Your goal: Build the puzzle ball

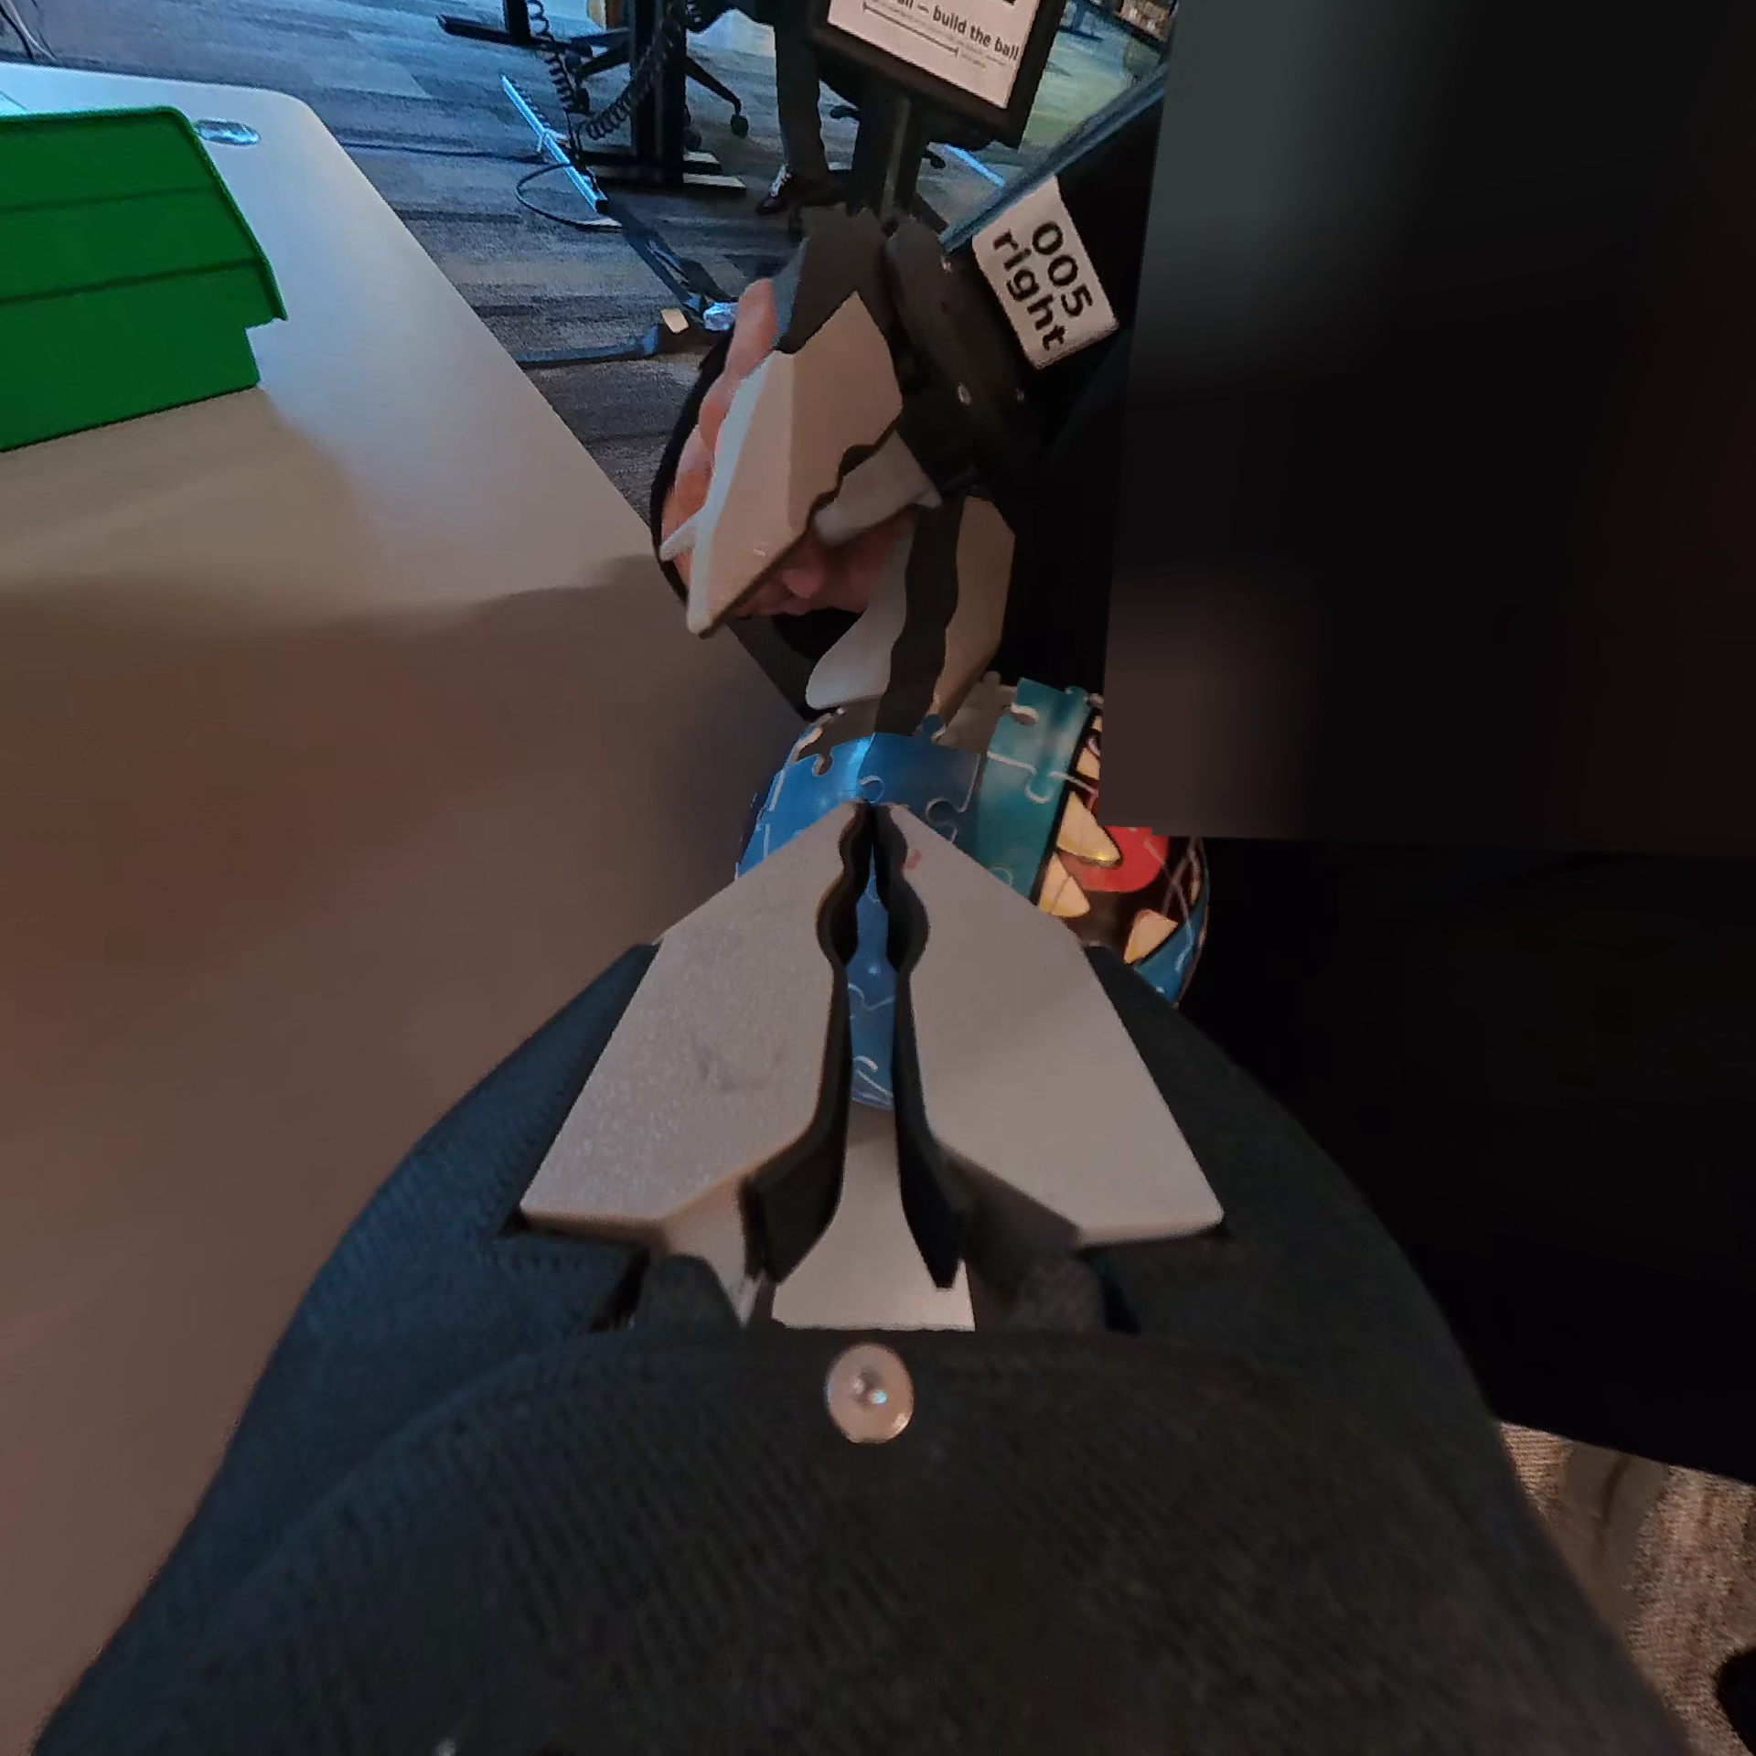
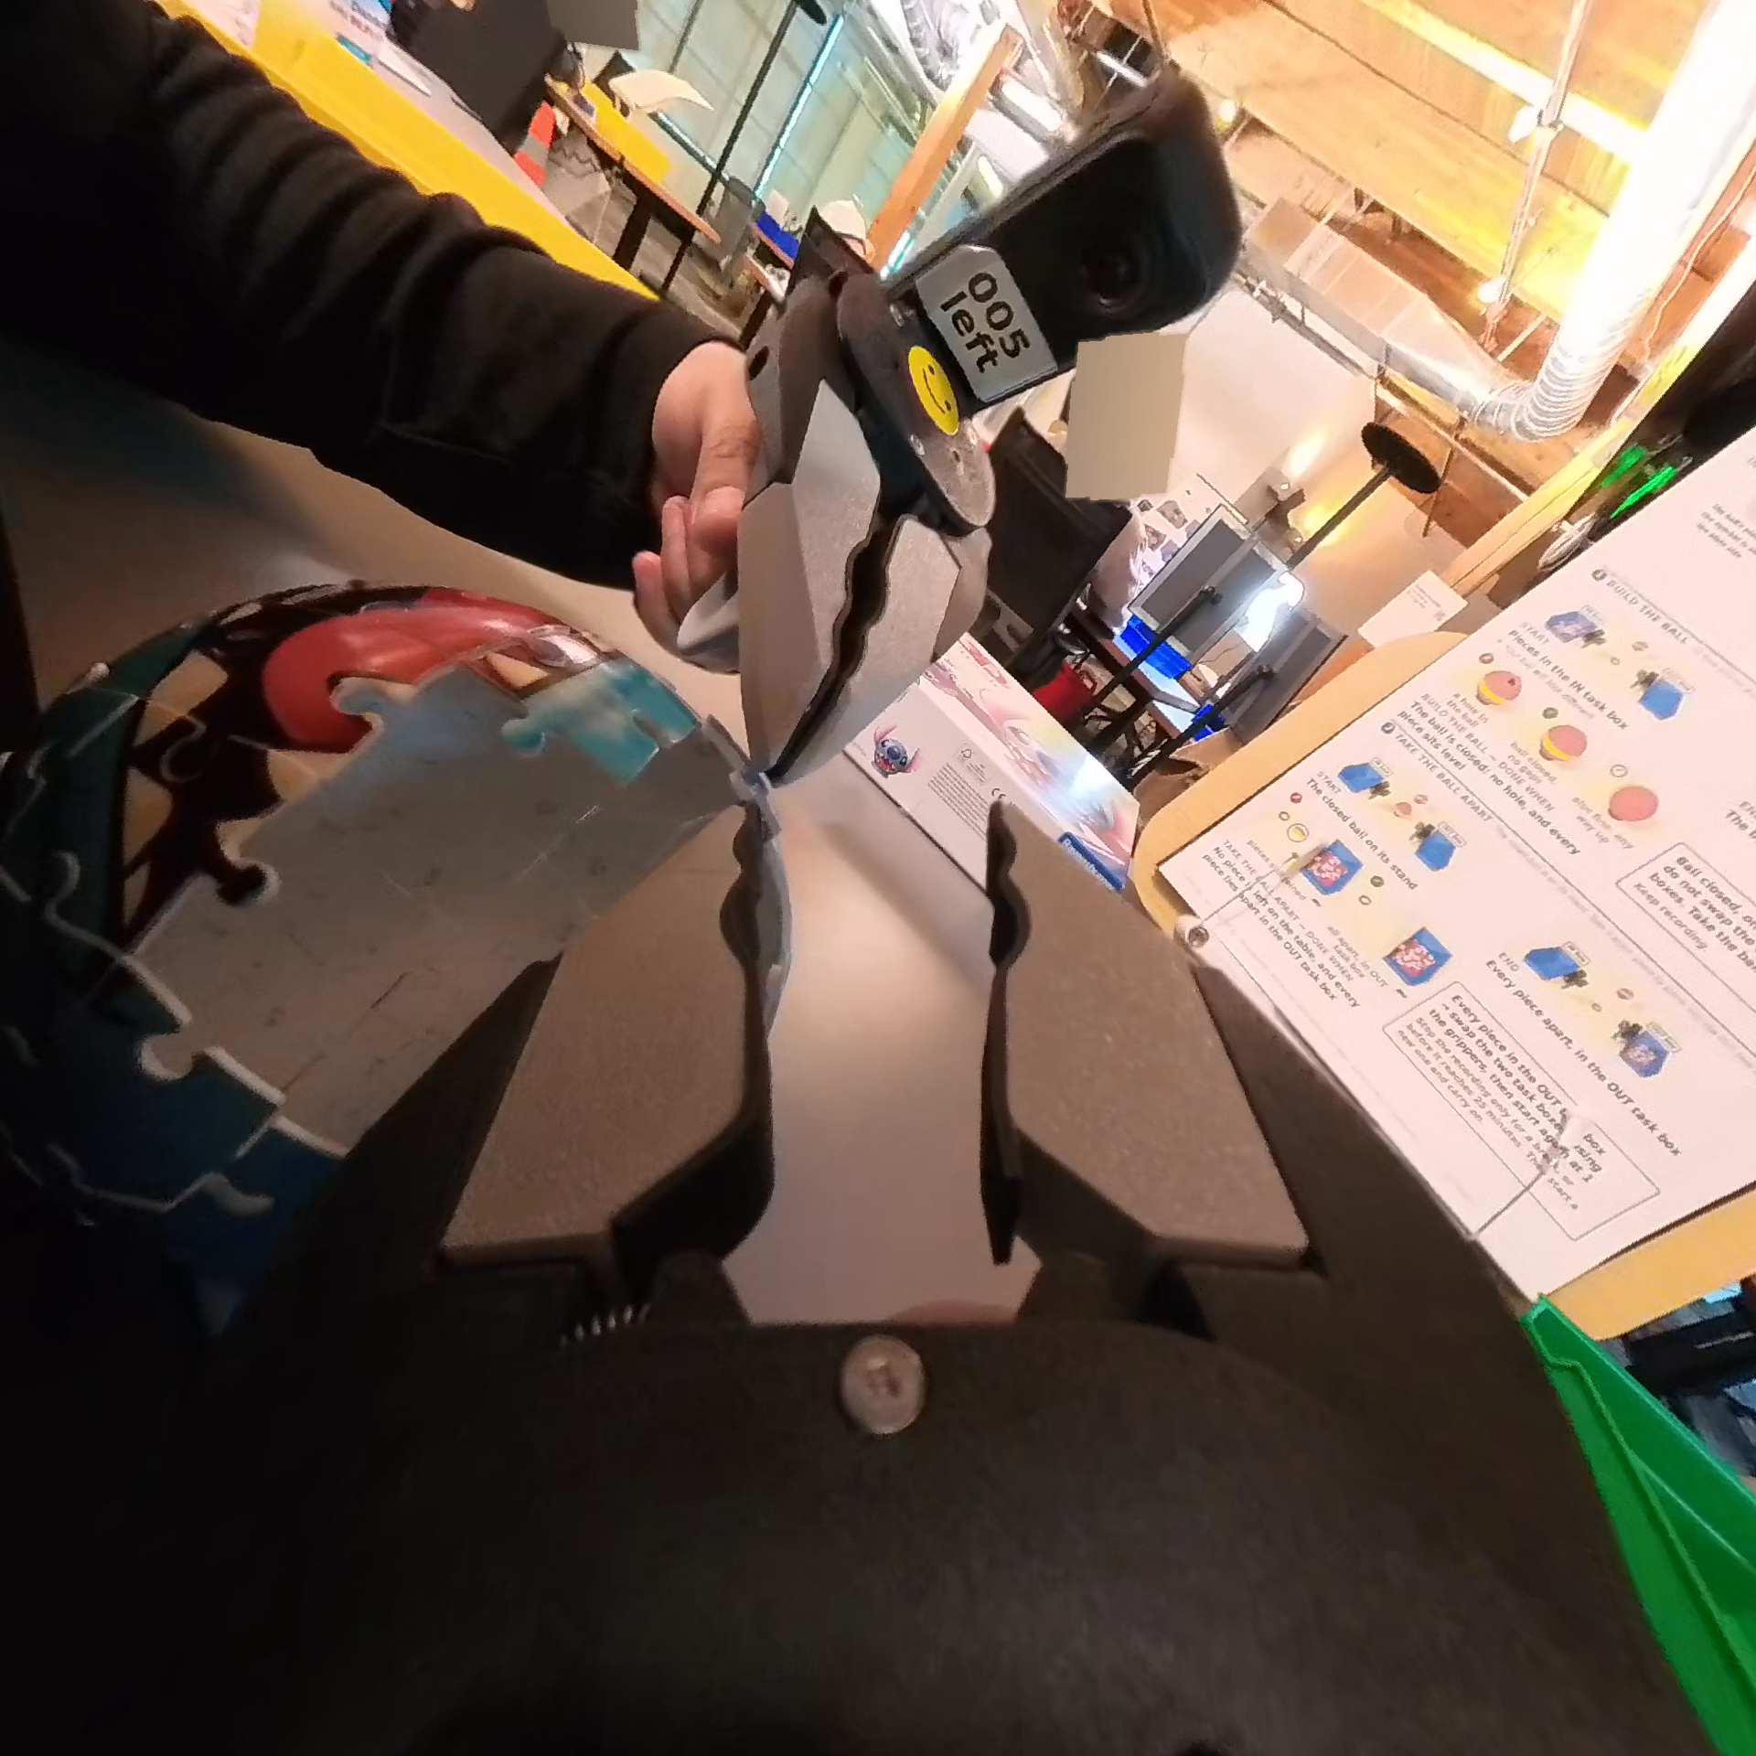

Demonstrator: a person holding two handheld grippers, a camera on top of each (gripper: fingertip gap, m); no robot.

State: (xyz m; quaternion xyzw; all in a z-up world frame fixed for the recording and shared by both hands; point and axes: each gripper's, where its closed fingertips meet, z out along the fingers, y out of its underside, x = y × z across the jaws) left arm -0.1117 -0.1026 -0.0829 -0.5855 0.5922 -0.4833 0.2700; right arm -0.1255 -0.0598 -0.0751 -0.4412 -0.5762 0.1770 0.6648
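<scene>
The partly built puzzle ball point(image 1: 950, 789) is blue outside with a red and black picture. In the right wrist view its grey inner side point(image 2: 380, 855) faces me at the left. My left gripper point(image 1: 872, 815) is shut on the ball's upper rim, and it also shows in the right wrist view point(image 2: 772, 765) pinching that rim from above. My right gripper point(image 2: 874, 827) is open, and the rim's thin edge lies against the inner face of its left finger point(image 2: 751, 903). In the left wrist view the right gripper point(image 1: 798, 665) comes down onto the ball from above.
A green bin point(image 1: 124, 285) stands on the beige table point(image 1: 285, 760) at the far left, and another green bin point(image 2: 1663, 1520) is at the lower right. A printed instruction sheet point(image 2: 1473, 903) and a white puzzle box point(image 2: 998, 760) lie beyond the grippers.
</scene>
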